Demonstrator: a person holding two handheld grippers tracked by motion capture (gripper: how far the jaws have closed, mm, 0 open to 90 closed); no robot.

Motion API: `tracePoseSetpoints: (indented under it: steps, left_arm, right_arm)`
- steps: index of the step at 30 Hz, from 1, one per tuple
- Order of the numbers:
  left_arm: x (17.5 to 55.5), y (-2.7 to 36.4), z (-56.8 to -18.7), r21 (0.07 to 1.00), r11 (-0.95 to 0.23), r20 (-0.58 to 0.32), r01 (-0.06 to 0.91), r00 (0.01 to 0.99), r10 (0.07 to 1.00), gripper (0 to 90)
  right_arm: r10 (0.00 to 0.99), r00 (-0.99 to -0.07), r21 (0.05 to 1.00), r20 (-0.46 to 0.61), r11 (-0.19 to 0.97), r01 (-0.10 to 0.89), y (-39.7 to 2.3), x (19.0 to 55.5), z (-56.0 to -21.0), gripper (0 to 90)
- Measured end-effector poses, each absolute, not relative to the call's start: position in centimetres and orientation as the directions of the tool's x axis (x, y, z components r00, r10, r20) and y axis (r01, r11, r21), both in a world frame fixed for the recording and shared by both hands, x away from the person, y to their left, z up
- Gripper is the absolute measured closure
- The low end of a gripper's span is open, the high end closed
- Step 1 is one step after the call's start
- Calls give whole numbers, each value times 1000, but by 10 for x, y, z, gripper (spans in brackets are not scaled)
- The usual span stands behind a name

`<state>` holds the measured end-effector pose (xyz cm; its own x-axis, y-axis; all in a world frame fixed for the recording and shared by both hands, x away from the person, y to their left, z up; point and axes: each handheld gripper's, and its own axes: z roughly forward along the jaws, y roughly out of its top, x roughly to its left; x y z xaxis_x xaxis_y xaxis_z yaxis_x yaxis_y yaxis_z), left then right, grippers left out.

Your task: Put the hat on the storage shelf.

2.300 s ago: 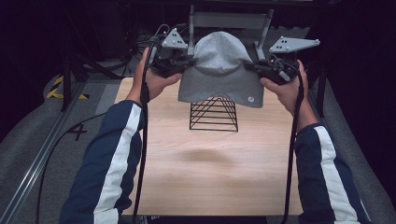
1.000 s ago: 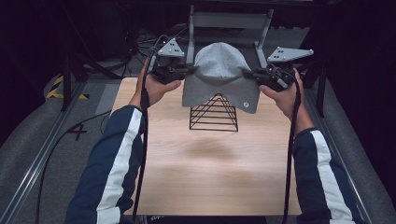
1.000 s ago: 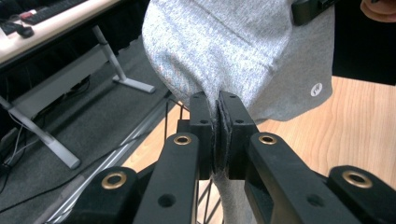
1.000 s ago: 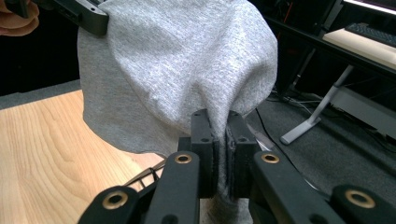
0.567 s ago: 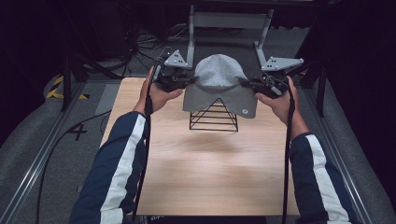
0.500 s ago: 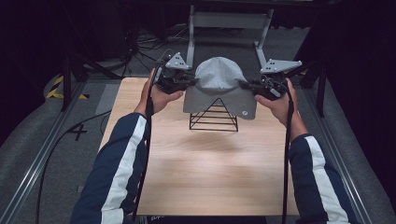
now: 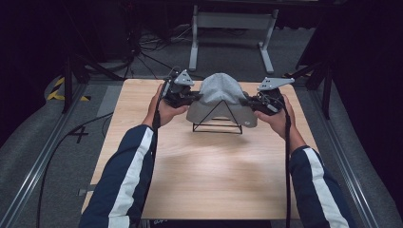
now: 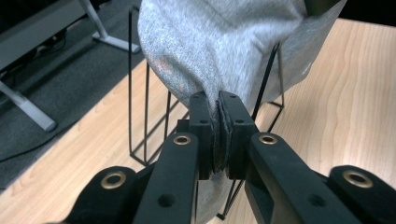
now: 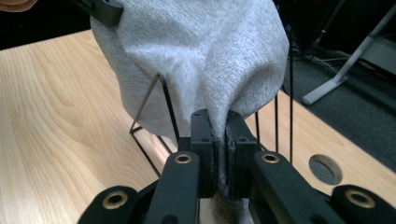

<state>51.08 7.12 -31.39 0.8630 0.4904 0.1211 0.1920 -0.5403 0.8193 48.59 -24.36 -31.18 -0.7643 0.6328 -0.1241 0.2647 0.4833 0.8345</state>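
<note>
Grey knit hat [image 7: 222, 95], one in number, is draped over the peak of one black wire stand [image 7: 217, 121] at the far middle of one wooden table [image 7: 209, 175]. Hat crown sits on the stand's apex; its lower hem hangs down the front, with a small round mark near the right corner.

Table: pale wood, its left and right edges running alongside grey carpeted floor [image 7: 38, 156] with metal rails. Everything nearer than the stand is bare board between the two sleeves, giving wide room toward the near edge; the far edge lies just behind the stand, leaving little room there. One round hole [image 9: 325, 169] pierces the board by the stand's base in the right gripper view.

Beyond the far edge stands one grey metal frame [image 7: 231, 23] on two legs.

Two forearms in navy sleeves with a white stripe enter from the near side.

Two grippers are counted. Left gripper [image 7: 183, 93] holds the hat's left edge; in the left gripper view [image 8: 219, 135] its black jaws are pressed together with grey fabric pinched between them, the stand's wires just behind. Right gripper [image 7: 263, 100] holds the hat's right edge; in the right gripper view [image 9: 219, 149] its jaws likewise are clamped on a fold of the hat. Each carries one grey three-cornered plate and trails one black cable toward the near edge.
</note>
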Motion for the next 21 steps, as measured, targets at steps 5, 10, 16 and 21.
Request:
tracePoseSetpoints:
  steps: [5,10,16,21]
  left_arm:
    - [513,67,-334,801,-560,116,211,863,491,848]
    - [514,64,-342,800,-559,108,219,863,493,847]
    - [500,73,-327,858,-489,118,153,870,480,847]
    - [488,75,-327,836,-538,191,103,866,462,847]
  right_arm:
    - [636,-763,821,-114,492,288,-243,488,-327,844]
    - [649,-756,820,-90,479,313,-244,491,-339,844]
    - [642,-763,857,-71,431,283,-250,484,-334,844]
    - [628,-772,861,-95,442,252,-251,474,-331,843]
